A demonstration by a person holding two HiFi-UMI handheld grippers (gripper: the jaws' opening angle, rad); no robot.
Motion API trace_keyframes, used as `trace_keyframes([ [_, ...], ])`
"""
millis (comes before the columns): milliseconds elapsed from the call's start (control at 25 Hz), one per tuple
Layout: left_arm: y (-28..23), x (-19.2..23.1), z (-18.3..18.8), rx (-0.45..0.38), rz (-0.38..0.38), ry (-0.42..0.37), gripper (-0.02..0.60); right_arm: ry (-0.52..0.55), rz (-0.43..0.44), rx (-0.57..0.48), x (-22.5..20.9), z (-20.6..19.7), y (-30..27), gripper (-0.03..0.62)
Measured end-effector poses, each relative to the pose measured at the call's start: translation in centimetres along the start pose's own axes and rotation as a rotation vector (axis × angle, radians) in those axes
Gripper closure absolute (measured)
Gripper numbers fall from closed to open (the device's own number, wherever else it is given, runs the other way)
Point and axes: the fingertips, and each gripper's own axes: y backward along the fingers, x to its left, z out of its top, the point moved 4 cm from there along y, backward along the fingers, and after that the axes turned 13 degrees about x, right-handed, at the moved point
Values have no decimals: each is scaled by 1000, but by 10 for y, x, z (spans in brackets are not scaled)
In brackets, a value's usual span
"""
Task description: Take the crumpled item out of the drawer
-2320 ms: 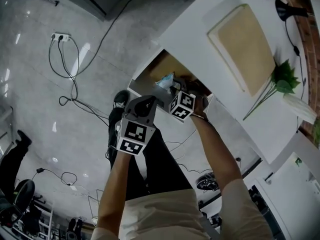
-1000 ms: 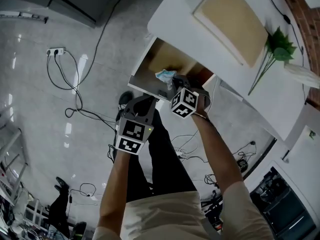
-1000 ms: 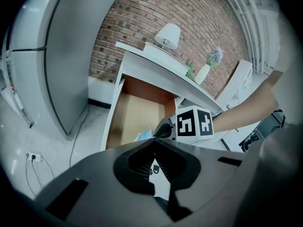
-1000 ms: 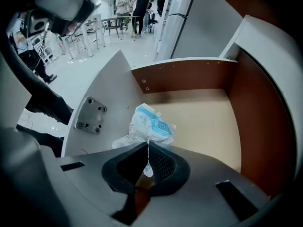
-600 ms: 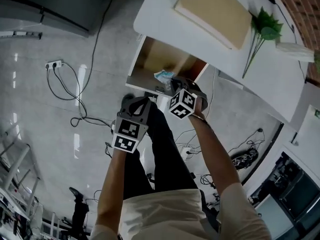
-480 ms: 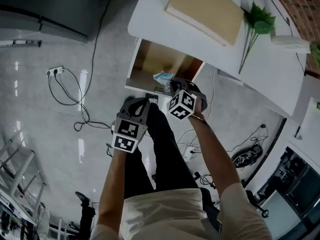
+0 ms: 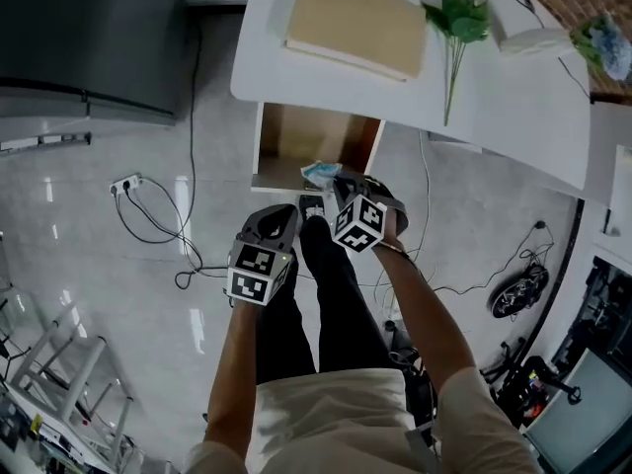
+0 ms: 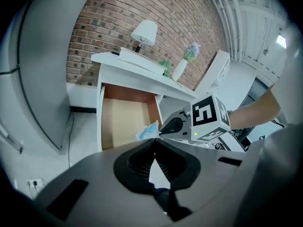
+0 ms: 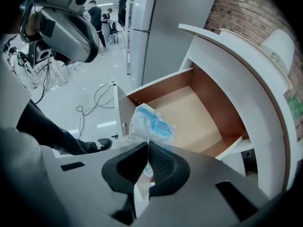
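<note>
The crumpled item (image 7: 318,172), a blue-and-white wad, is pinched at the tips of my right gripper (image 7: 330,179), which is shut on it. In the right gripper view the wad (image 9: 149,123) hangs over the front edge of the open drawer (image 9: 191,109), clear of its wooden floor. The drawer (image 7: 296,136) stands pulled out from the white desk (image 7: 494,97). My left gripper (image 7: 291,213) is lower left of the right one, shut and holding nothing. In the left gripper view the wad (image 8: 147,130) sits at the right gripper's tips (image 8: 162,132).
On the desk lie a tan board (image 7: 355,23) and a green sprig (image 7: 456,18); a lamp (image 8: 144,32) and a vase (image 8: 181,70) stand there too. A grey cabinet (image 7: 89,38) stands left of the desk. Cables (image 7: 148,215) trail on the floor. The person's legs (image 7: 326,294) are below the grippers.
The right gripper has lifted the wad from inside the drawer to above its front edge. Both grippers have risen, and the desk now looks farther off and turned in the head view.
</note>
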Motion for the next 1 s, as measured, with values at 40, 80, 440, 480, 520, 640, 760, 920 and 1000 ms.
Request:
trace_keyframes([
  [40,1,1,0,-6,1,-6,565,-17,-4,-6,1,0,4,563],
  [80,3,2,2,-8,1,-13,565,-40,-8,-12,0,1,8,563],
  [440,23,-15,-2,68,-2,-80,565,-213,23,-63,21,-5,56,563],
  [480,26,-17,-1,69,-3,-87,565,-249,23,-75,22,-5,64,563],
  [520,30,-19,0,70,-3,-92,565,-284,22,-87,22,-6,72,563],
  [640,43,-31,4,71,-6,-106,565,-382,21,-126,27,-9,98,563],
  [760,55,-44,16,55,-12,-128,565,-481,16,-152,30,-16,122,563],
  [920,81,-47,33,25,11,-154,565,-586,18,-194,39,-12,149,562],
  [1000,93,-52,43,4,19,-154,565,-636,23,-220,42,-13,164,562],
])
